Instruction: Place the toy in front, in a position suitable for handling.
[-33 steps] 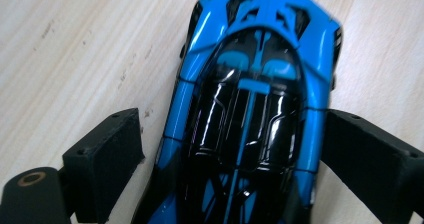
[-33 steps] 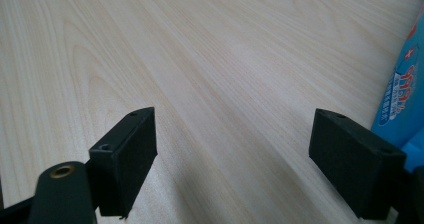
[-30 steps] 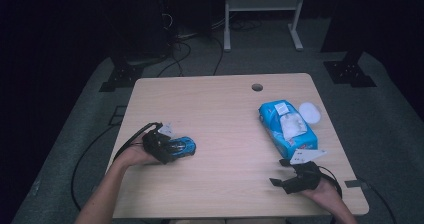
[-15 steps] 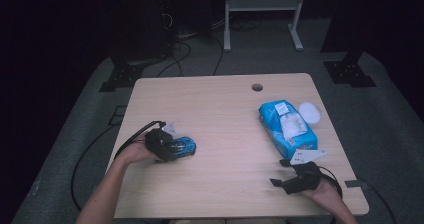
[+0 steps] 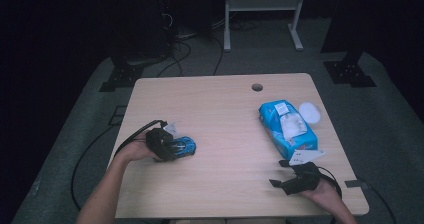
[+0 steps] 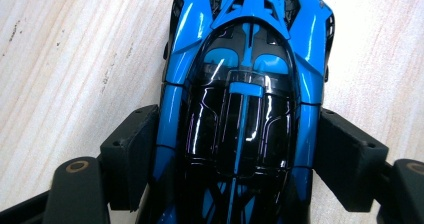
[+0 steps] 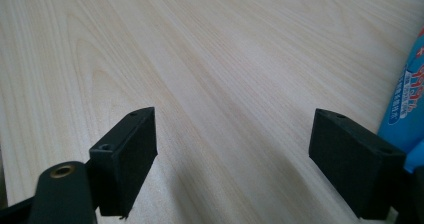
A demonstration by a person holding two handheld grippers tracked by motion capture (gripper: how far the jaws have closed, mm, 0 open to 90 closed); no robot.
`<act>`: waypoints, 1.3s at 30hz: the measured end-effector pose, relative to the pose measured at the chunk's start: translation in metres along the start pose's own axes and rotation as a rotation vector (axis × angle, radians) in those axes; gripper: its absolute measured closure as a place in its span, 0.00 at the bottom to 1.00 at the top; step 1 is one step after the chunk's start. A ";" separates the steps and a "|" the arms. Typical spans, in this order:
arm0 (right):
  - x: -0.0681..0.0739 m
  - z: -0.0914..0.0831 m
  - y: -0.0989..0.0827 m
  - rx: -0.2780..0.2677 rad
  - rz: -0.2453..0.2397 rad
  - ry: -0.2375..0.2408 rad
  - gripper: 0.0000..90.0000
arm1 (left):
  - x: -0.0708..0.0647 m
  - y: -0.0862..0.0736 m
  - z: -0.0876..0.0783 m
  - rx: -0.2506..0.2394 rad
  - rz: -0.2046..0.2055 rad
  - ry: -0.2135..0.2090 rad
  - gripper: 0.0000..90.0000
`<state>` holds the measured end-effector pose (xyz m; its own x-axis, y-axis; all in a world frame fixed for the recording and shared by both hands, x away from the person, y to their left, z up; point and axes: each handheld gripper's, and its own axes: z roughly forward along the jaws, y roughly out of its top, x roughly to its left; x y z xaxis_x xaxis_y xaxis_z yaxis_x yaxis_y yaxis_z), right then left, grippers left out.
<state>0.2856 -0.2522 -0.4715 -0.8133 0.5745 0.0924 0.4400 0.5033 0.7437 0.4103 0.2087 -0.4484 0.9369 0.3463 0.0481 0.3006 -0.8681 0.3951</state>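
Observation:
A blue and black toy car (image 5: 185,145) lies on the light wooden table (image 5: 225,114) at the left. My left gripper (image 5: 174,148) reaches over it from the left. In the left gripper view the car (image 6: 240,84) sits lengthwise between the jaws, and both pads (image 6: 131,154) touch its sides. The jaws have just been closing on it. My right gripper (image 5: 278,174) rests near the table's front right edge. Its jaws stand wide open (image 7: 232,149) over bare wood, with nothing between them.
A blue pack of wet wipes (image 5: 287,126) lies at the right, just beyond the right gripper, and its edge (image 7: 407,99) shows in the right gripper view. A white round lid (image 5: 310,112) lies beside it. A cable hole (image 5: 257,87) is near the far edge.

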 end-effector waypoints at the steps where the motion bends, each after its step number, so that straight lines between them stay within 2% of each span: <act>1: 0.000 0.000 0.000 0.001 0.000 0.000 0.20 | 0.000 0.000 0.000 -0.003 0.000 -0.003 0.27; 22: 0.000 0.000 0.000 -0.001 -0.003 0.002 0.20 | 0.002 -0.003 -0.005 -0.020 0.001 -0.012 0.31; 29: 0.000 0.000 0.000 0.000 -0.003 0.001 0.20 | 0.002 -0.004 -0.008 -0.042 -0.003 -0.012 0.31; 39: 0.001 0.001 0.000 0.004 -0.005 0.002 0.20 | 0.001 -0.003 -0.005 -0.017 -0.010 -0.011 0.31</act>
<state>0.2854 -0.2511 -0.4718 -0.8165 0.5702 0.0901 0.4374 0.5092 0.7412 0.4096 0.2136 -0.4449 0.9358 0.3509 0.0336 0.3070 -0.8582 0.4113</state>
